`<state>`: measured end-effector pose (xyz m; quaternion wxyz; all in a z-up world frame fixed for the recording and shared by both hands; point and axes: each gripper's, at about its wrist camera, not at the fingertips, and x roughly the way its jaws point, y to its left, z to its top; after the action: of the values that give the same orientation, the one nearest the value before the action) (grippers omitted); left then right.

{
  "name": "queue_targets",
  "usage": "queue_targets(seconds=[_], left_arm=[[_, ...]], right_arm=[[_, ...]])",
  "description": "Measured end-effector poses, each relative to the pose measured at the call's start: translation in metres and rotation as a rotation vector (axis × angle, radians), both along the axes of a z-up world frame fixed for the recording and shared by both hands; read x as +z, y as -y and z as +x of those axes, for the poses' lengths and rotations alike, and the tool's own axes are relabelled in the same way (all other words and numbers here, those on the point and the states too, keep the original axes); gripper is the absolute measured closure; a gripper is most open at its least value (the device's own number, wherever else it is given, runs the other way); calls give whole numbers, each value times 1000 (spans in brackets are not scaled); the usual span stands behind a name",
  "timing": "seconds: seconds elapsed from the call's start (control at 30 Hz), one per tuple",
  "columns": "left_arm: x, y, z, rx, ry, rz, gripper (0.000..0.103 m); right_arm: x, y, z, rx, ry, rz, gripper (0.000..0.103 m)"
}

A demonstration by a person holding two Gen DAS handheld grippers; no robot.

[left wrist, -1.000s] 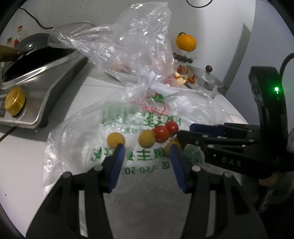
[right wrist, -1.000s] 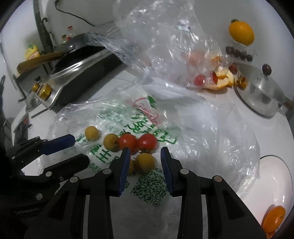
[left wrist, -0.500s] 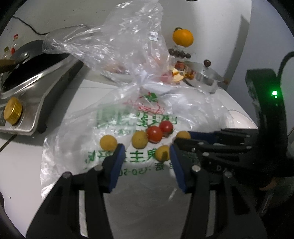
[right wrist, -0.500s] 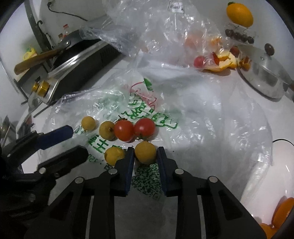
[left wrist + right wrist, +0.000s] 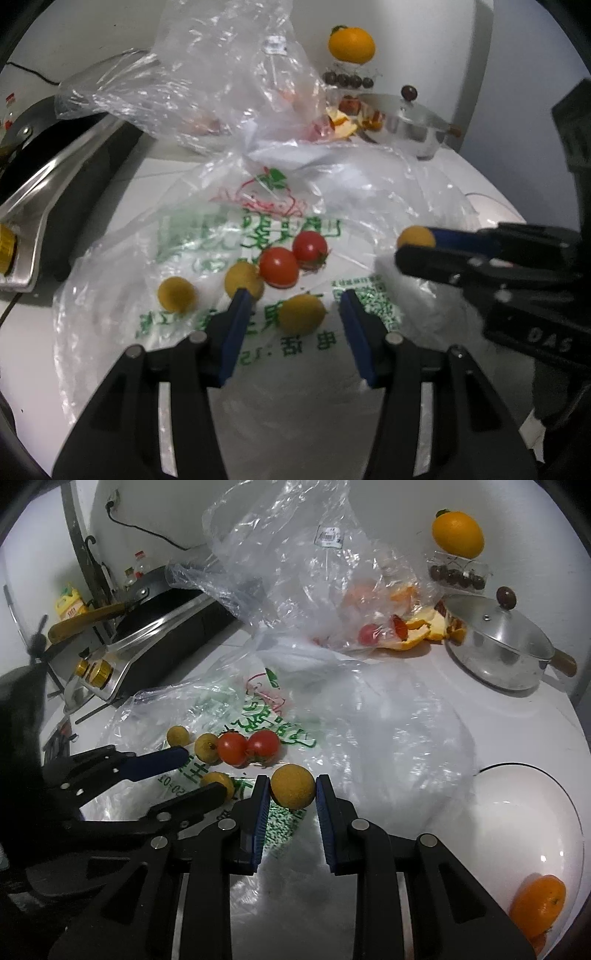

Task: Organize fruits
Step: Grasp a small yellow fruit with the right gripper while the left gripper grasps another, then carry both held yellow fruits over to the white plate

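In the right wrist view, the right tongs (image 5: 289, 801) sit nearest, at 6 o'clock, closed down on a round yellow fruit (image 5: 293, 786) pinched between both blue pads and raised just above the printed plastic bag (image 5: 388, 738). At 9 o'clock the left tongs (image 5: 192, 775) reach in from the side, spread wide, gripping nothing; another yellow fruit (image 5: 218, 782) lies between their fingers on the bag.

In the left wrist view the left tongs (image 5: 293, 314) frame that same fruit (image 5: 302, 314) at the middle, pads well apart from it on either side. Just beyond, toward 12 o'clock, two red cherry tomatoes (image 5: 291, 256) touch each other, with a yellow fruit (image 5: 243, 280) touching the nearer tomato and a further one (image 5: 176, 294) alone at 9 o'clock. All rest on the bag, spread flat on the white counter (image 5: 29, 332).

At 4 o'clock in the right view a white bowl (image 5: 517, 812) holds an orange (image 5: 537, 901). Farther off, a clear crumpled bag (image 5: 295, 572) stands at 12 o'clock, orange peel (image 5: 417, 631) beside it, a lidded steel pot (image 5: 495, 642) at 2 o'clock, a stove (image 5: 147, 646) at 10 o'clock, and an orange (image 5: 458, 533) on a box of cherries (image 5: 456, 576) at the back wall.
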<state>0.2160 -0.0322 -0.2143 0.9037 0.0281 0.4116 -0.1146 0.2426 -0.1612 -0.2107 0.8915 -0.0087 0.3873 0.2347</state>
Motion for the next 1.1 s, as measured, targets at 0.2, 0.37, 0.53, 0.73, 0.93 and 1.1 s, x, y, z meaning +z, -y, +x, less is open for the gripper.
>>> queue_targets(seconds=[0.2, 0.37, 0.53, 0.73, 0.93, 1.1], left_arm=[[-6, 10, 2, -22, -15, 39, 66], [-12, 9, 4, -26, -29, 42, 70], [-9, 8, 1, -33, -19, 28, 74], [2, 6, -9, -44, 7, -9, 74], [16, 5, -21, -43, 30, -40, 74], [35, 8, -35, -63, 69, -75, 74]], right_arm=[[0, 11, -1, -10, 6, 7, 76], [0, 12, -4, 1, 9, -1, 76], [3, 14, -8, -4, 20, 6, 76], [8, 19, -15, -22, 37, -2, 76], [18, 27, -27, -38, 61, -3, 76], [25, 35, -37, -44, 70, 2, 76]])
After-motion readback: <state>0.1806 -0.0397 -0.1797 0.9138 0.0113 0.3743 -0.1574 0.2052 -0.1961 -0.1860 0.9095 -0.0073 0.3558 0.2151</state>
